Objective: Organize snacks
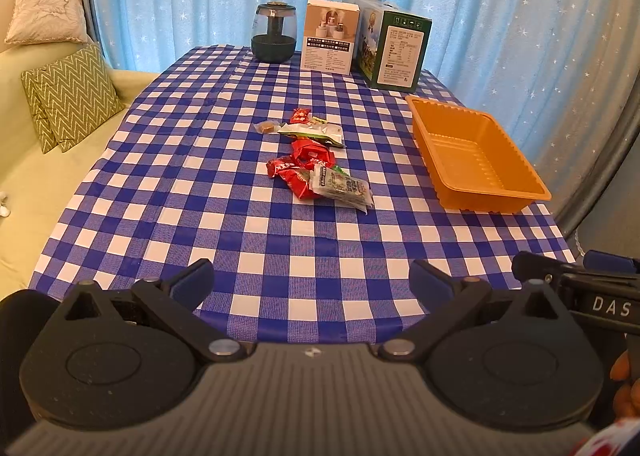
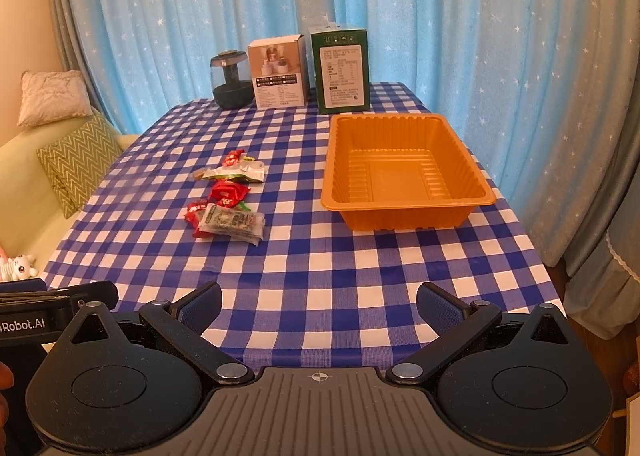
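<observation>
A loose pile of snack packets (image 1: pixel 316 159) (image 2: pixel 228 199) lies mid-table: red wrappers, a clear green-printed pack (image 1: pixel 342 187) (image 2: pixel 234 221), a white-green pouch (image 1: pixel 312 133) (image 2: pixel 240 173) and a small brown candy (image 1: pixel 266 127). To their right stands an orange plastic tray (image 1: pixel 440 159) (image 2: pixel 332 175) with nothing in it. My left gripper (image 1: pixel 310 284) hangs open over the near table edge, well short of the snacks. Over the same near edge my right gripper (image 2: pixel 320 306) is open too, holding nothing. Each gripper shows at the edge of the other's view.
At the table's far end stand a dark glass jar (image 1: pixel 274 33) (image 2: pixel 231 81), a white box (image 1: pixel 330 35) (image 2: pixel 278 71) and a green box (image 1: pixel 394 45) (image 2: pixel 342 69). A sofa with cushions (image 1: pixel 72 95) (image 2: pixel 76 163) runs along the left. Blue star curtains hang behind.
</observation>
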Demonstrator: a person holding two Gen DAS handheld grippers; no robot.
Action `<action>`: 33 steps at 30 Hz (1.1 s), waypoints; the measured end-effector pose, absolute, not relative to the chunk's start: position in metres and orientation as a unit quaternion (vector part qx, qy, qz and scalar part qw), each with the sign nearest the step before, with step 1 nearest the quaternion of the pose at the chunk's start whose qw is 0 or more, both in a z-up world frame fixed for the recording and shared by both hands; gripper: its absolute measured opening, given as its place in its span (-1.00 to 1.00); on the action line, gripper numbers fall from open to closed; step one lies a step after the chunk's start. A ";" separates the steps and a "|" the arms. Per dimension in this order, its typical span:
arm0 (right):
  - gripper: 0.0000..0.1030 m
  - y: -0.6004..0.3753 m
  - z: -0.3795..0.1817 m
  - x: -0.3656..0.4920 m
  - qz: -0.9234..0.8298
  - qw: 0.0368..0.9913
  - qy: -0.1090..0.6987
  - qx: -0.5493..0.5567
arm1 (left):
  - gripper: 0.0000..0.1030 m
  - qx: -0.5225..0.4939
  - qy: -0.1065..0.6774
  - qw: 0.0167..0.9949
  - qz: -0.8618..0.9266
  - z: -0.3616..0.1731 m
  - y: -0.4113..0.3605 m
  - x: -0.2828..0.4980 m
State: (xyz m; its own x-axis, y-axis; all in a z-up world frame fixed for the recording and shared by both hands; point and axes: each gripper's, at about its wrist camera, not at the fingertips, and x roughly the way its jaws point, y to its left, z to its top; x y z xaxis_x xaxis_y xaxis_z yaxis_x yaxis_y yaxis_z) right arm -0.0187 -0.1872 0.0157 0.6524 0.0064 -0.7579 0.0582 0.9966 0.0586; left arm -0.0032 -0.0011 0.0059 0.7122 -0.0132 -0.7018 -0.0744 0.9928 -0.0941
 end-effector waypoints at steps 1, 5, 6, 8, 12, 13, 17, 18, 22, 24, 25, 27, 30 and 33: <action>0.99 -0.187 0.016 -0.019 -0.014 0.908 0.416 0.039 | 1.00 -0.058 0.379 0.924 0.016 0.006 -0.001 -0.003; 0.99 -0.187 0.016 -0.019 -0.014 0.908 0.416 0.039 | 1.00 -0.058 0.379 0.924 0.016 0.006 -0.001 -0.003; 0.99 -0.187 0.016 -0.019 -0.014 0.908 0.416 0.039 | 1.00 -0.058 0.378 0.924 0.016 0.006 -0.002 -0.003; 0.99 -0.187 0.016 -0.019 -0.014 0.908 0.417 0.039 | 1.00 -0.058 0.378 0.924 0.016 0.006 -0.002 -0.003; 0.99 -0.188 0.016 -0.019 -0.014 0.908 0.416 0.039 | 1.00 -0.058 0.379 0.924 0.016 0.006 -0.001 -0.003; 0.99 -0.188 0.016 -0.019 -0.014 0.908 0.416 0.039 | 1.00 -0.058 0.379 0.924 0.016 0.006 -0.001 -0.003; 0.99 -0.188 0.016 -0.018 -0.014 0.909 0.416 0.039 | 1.00 -0.058 0.379 0.924 0.016 0.006 -0.002 -0.003; 0.99 -0.188 0.016 -0.018 -0.014 0.908 0.416 0.039 | 1.00 -0.058 0.378 0.924 0.016 0.006 -0.002 -0.003; 0.99 -0.188 0.016 -0.019 -0.014 0.909 0.416 0.039 | 1.00 -0.058 0.378 0.924 0.016 0.007 -0.003 -0.003; 0.99 -0.188 0.016 -0.019 -0.014 0.909 0.416 0.039 | 1.00 -0.058 0.378 0.924 0.016 0.007 -0.003 -0.003; 0.99 -0.188 0.016 -0.019 -0.014 0.909 0.416 0.039 | 1.00 -0.058 0.378 0.924 0.016 0.007 -0.003 -0.003; 1.00 -0.188 0.015 -0.019 -0.014 0.909 0.415 0.040 | 1.00 -0.059 0.378 0.924 0.016 0.007 -0.003 -0.003; 0.99 -0.189 0.016 -0.018 -0.012 0.910 0.412 0.044 | 1.00 -0.059 0.378 0.924 0.014 0.007 -0.003 -0.003; 0.99 -0.189 0.017 -0.020 -0.007 0.913 0.405 0.049 | 0.99 -0.065 0.376 0.924 0.007 0.008 -0.004 -0.001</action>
State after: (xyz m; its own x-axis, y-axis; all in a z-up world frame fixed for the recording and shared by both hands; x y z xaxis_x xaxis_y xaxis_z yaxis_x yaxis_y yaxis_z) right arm -0.0197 -0.1886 0.0165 0.6718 0.0277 -0.7402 0.0521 0.9951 0.0845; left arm -0.0013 -0.0038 0.0079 0.7169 -0.0355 -0.6963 -0.0625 0.9914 -0.1149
